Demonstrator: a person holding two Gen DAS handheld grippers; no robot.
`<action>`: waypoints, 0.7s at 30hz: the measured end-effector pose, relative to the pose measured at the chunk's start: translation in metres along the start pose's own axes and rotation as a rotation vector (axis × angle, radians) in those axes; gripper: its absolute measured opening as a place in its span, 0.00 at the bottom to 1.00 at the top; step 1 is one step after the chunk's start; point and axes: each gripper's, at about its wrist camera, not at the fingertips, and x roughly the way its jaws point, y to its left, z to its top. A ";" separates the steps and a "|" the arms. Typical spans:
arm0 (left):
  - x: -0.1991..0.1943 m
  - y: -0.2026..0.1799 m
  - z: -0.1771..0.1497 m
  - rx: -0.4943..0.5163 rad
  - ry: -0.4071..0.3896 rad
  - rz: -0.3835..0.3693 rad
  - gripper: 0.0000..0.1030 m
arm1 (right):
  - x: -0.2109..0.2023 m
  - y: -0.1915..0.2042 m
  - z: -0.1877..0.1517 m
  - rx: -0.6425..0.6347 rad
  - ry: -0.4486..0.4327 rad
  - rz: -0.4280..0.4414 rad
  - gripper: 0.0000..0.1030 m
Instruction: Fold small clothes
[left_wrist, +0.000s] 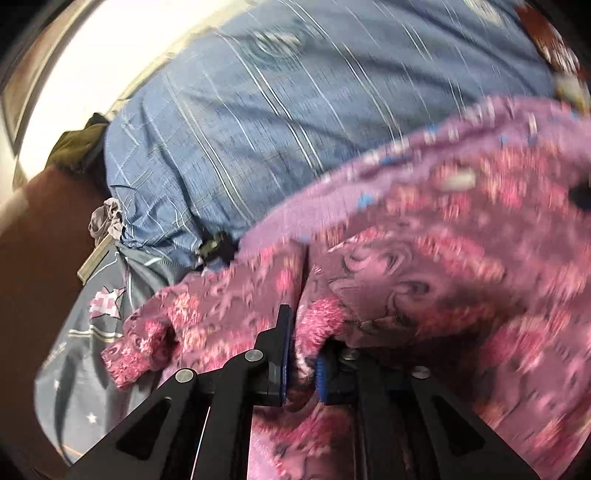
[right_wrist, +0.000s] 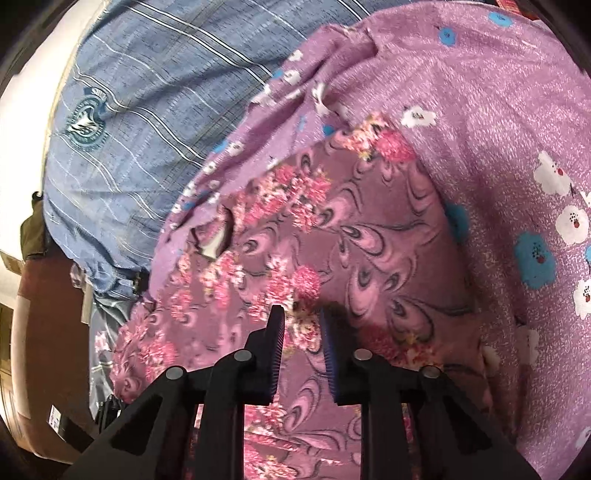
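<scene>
A mauve garment with pink flowers and swirls (left_wrist: 424, 277) lies rumpled on a lilac flowered sheet (right_wrist: 498, 147). My left gripper (left_wrist: 301, 354) is shut on a raised fold of this garment, the cloth squeezed between its blue pads. A short sleeve or cuff (left_wrist: 129, 354) sticks out to the left of it. In the right wrist view the same garment (right_wrist: 332, 221) spreads out flat ahead. My right gripper (right_wrist: 301, 325) presses down into it with a small flowered ridge of cloth caught between its narrow jaws.
A big blue striped pillow or quilt (left_wrist: 277, 110) with a teal crest (right_wrist: 85, 125) lies behind the garment. A grey cloth with stars (left_wrist: 103, 306) lies at the left, beside a brown surface (left_wrist: 44, 229). A dark olive item (left_wrist: 74, 144) sits at the far left.
</scene>
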 end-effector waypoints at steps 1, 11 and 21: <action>0.006 -0.004 -0.003 0.024 0.034 -0.001 0.21 | 0.000 -0.001 0.001 0.003 0.000 0.001 0.16; 0.005 0.058 0.006 -0.185 0.007 -0.191 0.52 | -0.009 0.031 -0.007 -0.118 -0.075 0.063 0.22; 0.028 0.165 -0.043 -0.683 0.087 -0.074 0.57 | 0.037 0.098 -0.051 -0.399 0.067 0.135 0.23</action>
